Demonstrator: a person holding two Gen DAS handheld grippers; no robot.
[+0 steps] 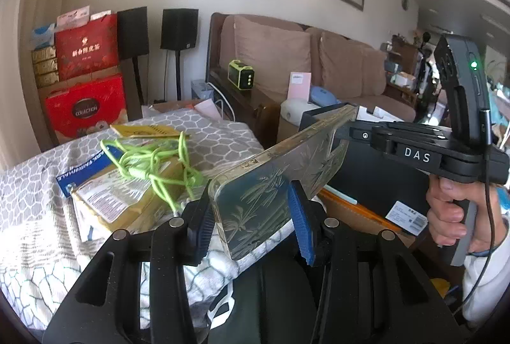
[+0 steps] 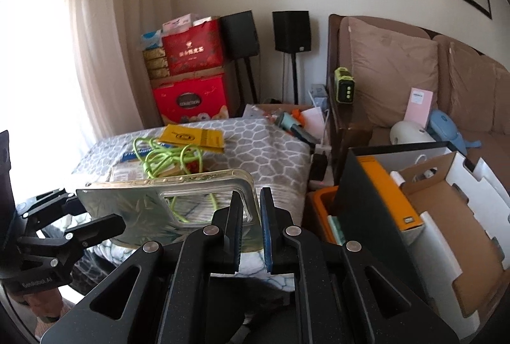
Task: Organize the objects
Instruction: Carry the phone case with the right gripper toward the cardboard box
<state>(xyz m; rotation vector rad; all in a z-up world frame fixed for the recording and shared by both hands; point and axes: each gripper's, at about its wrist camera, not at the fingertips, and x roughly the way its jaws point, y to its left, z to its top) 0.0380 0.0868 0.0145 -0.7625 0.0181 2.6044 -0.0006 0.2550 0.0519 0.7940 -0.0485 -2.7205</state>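
Phone case (image 1: pixel 274 181) held up over the bed (image 1: pixel 38 184), left gripper (image 1: pixel 251 216) fingers clenched across its width and right gripper (image 2: pixel 251 226) fingers pinching its end edge, likely a shared carry toward the box (image 2: pixel 446 216).

Your claws were matte black, each with one blue ribbed pad (image 1: pixel 301 223); the right claw (image 1: pixel 342 129) read "DAS", and your sleeve (image 1: pixel 487 277) was seemingly white.
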